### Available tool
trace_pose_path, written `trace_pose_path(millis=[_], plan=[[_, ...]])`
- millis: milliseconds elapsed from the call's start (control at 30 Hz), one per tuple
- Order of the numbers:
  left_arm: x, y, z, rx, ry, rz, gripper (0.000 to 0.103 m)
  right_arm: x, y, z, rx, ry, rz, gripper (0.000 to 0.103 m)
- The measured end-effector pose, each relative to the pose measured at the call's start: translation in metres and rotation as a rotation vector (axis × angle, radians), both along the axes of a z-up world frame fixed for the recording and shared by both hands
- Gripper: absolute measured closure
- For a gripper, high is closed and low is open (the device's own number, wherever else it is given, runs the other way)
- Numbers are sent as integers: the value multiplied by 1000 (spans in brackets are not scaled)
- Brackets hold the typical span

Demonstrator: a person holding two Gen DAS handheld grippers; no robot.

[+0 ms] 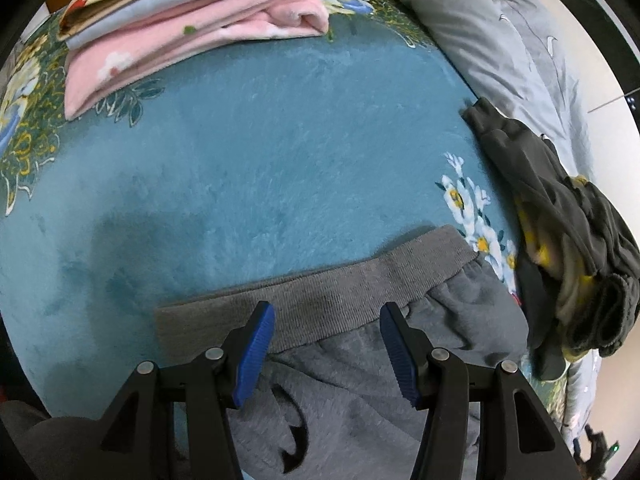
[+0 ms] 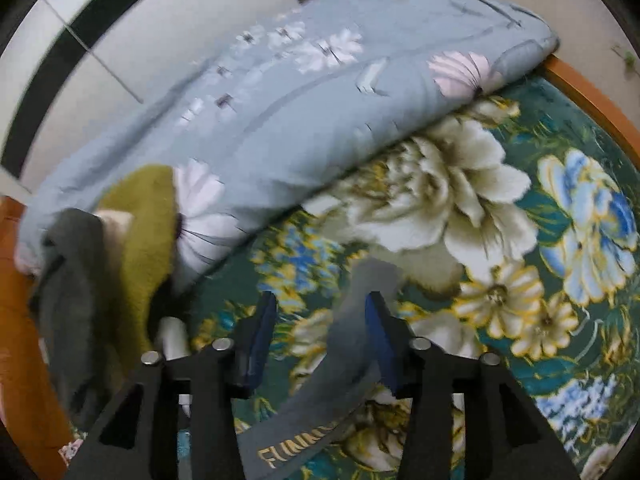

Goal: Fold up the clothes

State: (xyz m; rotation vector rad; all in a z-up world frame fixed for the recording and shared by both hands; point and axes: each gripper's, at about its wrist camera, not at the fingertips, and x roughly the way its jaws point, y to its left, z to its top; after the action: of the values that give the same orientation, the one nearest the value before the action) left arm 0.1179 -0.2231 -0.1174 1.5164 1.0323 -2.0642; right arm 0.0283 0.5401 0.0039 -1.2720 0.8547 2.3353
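Note:
A grey sweatshirt (image 1: 360, 364) with a ribbed hem lies on the blue floral blanket (image 1: 260, 152) in the left wrist view. My left gripper (image 1: 327, 344) is open, its blue pads straddling the hem just above the cloth. In the right wrist view my right gripper (image 2: 320, 340) is open over the flowered part of the blanket (image 2: 500, 280). A grey strip of the garment (image 2: 344, 360) with yellow lettering runs up between its fingers, close to the right pad; I cannot tell if it touches.
A stack of folded pink and pale-blue clothes (image 1: 192, 20) sits at the far left. A dark grey and yellow pile of clothes (image 1: 560, 240) lies at the right. A folded grey-blue quilt (image 2: 280, 112) lies along the bed edge, with olive and grey garments (image 2: 120, 260) at its end.

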Motion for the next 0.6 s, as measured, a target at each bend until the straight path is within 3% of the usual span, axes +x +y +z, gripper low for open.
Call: trace_pose_path(millis=[100,167,233,333,433,500,533,567,600], plan=[[0,1,1,-8,10,8,44,16,8,-12,32,-33,-8,55],[-2,2,0,-11,5,6,44,23,10,-44,20,-150,-16,55],[-5,4,-1,-17,-6,-1,44,28,7,-68,-30,-208,-22,55],[-6,8,-1,-42,-23,-19,44,25,-4,-82,-122,-166,-38,55],[-6,7,-1,-45,-24,-11,44,8,-12,-82,-141,-143,-37,55],[-4,6,-2,-40,-22,1,44,-5,-16,-81,-111,-168,-33,64],[-3,5,-2,-38,-21,6,44,-10,-18,-81,-85,-198,-32,85],[-3,5,-2,-36,-18,10,44,-12,-18,-82,-71,-223,-35,96],[-2,4,-1,-33,-14,14,44,-14,-19,-83,-60,-246,-38,96]])
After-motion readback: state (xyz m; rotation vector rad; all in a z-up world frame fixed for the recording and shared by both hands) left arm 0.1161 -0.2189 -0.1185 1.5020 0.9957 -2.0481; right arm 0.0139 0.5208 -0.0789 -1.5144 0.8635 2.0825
